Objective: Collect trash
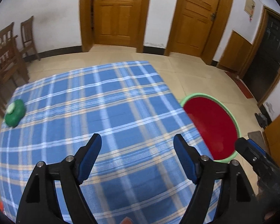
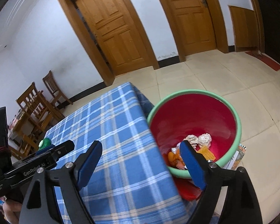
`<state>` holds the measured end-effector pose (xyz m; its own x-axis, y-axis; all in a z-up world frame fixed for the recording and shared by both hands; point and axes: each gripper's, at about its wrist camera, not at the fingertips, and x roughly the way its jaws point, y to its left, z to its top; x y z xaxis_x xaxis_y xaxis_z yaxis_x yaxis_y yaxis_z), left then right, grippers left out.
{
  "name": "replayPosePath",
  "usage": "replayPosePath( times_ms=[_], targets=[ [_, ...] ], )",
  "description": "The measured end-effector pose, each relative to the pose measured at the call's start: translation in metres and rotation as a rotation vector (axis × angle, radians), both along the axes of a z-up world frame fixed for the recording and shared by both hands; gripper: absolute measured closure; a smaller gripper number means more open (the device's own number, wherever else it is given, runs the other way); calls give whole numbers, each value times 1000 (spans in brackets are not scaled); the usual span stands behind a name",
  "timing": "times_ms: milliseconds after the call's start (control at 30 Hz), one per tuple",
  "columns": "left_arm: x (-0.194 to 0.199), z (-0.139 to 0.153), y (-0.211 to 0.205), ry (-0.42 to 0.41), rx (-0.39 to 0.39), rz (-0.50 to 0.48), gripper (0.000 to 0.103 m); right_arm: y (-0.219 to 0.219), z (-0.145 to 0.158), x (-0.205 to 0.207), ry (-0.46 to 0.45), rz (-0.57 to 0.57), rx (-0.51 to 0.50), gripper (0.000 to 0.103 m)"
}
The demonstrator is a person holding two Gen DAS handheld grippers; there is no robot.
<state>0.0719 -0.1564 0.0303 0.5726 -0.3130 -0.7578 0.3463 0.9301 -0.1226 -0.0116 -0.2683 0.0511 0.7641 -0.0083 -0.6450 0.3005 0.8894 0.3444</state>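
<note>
Left gripper (image 1: pixel 137 141) and right gripper (image 2: pixel 141 148), both with jaws apart and nothing between them, above a table under a blue checked cloth (image 1: pixel 95 112). The bin (image 2: pixel 239 123), red inside with a green rim, stands on the floor at the table's 3 o'clock edge; it holds crumpled paper balls (image 2: pixel 204 139), orange scraps and wrappers. The step in hand appears to be the return for more trash. A green object (image 1: pixel 15 114) at 9 o'clock is the only item on the cloth; whether it is trash cannot be told.
</note>
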Motion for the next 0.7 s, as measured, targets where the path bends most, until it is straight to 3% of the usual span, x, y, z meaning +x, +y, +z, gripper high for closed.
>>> replayPosePath(
  times_ms=[700],
  targets=[
    [-27,4,83,-6,17,202,23,69,7,1,0,110,-69,11]
  ],
)
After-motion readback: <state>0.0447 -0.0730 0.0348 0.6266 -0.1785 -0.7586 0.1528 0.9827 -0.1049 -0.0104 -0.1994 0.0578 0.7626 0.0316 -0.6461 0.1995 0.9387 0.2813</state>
